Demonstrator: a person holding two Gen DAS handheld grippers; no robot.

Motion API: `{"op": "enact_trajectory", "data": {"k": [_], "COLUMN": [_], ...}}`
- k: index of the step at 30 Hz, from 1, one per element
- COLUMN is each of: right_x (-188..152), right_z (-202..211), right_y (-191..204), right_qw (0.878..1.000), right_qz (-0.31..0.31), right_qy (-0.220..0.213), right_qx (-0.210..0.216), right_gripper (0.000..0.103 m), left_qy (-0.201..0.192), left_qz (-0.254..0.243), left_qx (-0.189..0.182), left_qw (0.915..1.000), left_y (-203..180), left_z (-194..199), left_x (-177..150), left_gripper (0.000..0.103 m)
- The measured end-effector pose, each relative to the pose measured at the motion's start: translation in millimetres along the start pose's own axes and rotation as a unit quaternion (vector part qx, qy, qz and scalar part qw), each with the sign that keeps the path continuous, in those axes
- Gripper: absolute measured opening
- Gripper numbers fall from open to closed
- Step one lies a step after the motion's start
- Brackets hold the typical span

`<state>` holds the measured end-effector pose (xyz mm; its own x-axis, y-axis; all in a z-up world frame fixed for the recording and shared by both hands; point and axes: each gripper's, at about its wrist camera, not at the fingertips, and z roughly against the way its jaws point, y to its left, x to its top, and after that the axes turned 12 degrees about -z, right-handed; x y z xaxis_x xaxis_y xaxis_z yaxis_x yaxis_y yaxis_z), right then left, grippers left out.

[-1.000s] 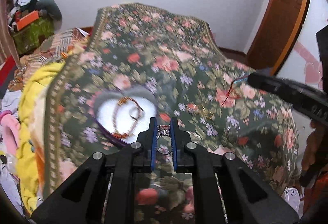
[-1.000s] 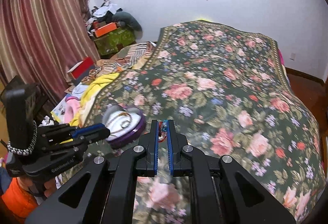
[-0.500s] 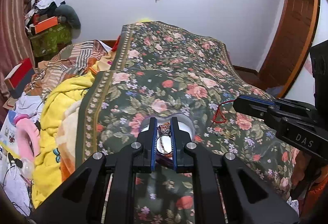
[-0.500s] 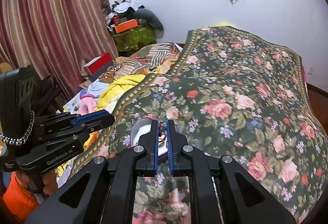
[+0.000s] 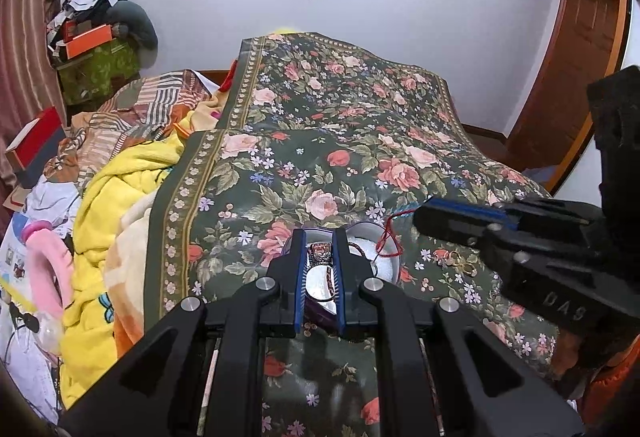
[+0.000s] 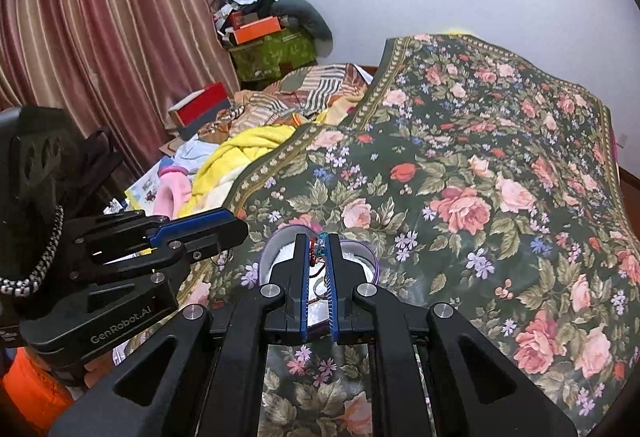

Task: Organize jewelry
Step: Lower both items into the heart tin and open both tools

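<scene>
A heart-shaped purple jewelry box with a white lining lies open on the floral bedspread; it also shows in the right wrist view. My left gripper is shut on a silver ring with a dark stone, held over the box. My right gripper is shut on a red cord bracelet with blue beads, also over the box. In the left wrist view the red cord hangs from the right gripper into the box. Small gold rings lie on the bedspread right of the box.
The floral bedspread covers the bed. A yellow blanket and striped cloth are heaped at its left edge. Clutter, a red box and curtains stand at the left. A wooden door is at the right.
Both grippers have pulled back toward me and now hold their items over the box. The box sits closer to the fingertips in both views.
</scene>
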<state>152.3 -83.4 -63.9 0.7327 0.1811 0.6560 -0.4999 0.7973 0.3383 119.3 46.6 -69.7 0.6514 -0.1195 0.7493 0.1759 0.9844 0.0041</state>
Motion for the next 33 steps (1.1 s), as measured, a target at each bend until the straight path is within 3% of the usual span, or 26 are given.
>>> {"op": "enact_trajectory", "data": {"k": [15,24,26,28,30,33], "right_x": [-12,-14,-13,-12,-11,-9], "right_z": [-35,-36,-35,-33,-28,-21], "right_y": [-18,-17,-17,-18,-18,-18], "right_qw": [0.999,0.999,0.999,0.999,0.999,0.999], "right_qz": [-0.016,-0.004,-0.005,-0.010,-0.011,-0.008], "right_qy": [0.041,0.046,0.044,0.037,0.025,0.013], "right_qx": [-0.006,-0.016,-0.019,-0.023,-0.028,-0.034], "right_gripper": [0.007,0.007,0.015,0.034,0.044,0.045], "left_qy": [0.039,0.042,0.042,0.042,0.041,0.039], "left_qz": [0.003,0.008,0.008,0.009,0.011,0.012], "left_qx": [-0.016,-0.016,-0.016,-0.014,-0.013,-0.010], "left_qw": [0.9991,0.9989,0.9989,0.9990,0.9990,0.9991], "left_y": [-1,-1,-1,0,0,2], "left_z": [-42,-44,-44,-42,-40,-35], "left_x": [-8,-8,-8,-7,-7,-6], "left_gripper": [0.011,0.011,0.011,0.011,0.011,0.011]}}
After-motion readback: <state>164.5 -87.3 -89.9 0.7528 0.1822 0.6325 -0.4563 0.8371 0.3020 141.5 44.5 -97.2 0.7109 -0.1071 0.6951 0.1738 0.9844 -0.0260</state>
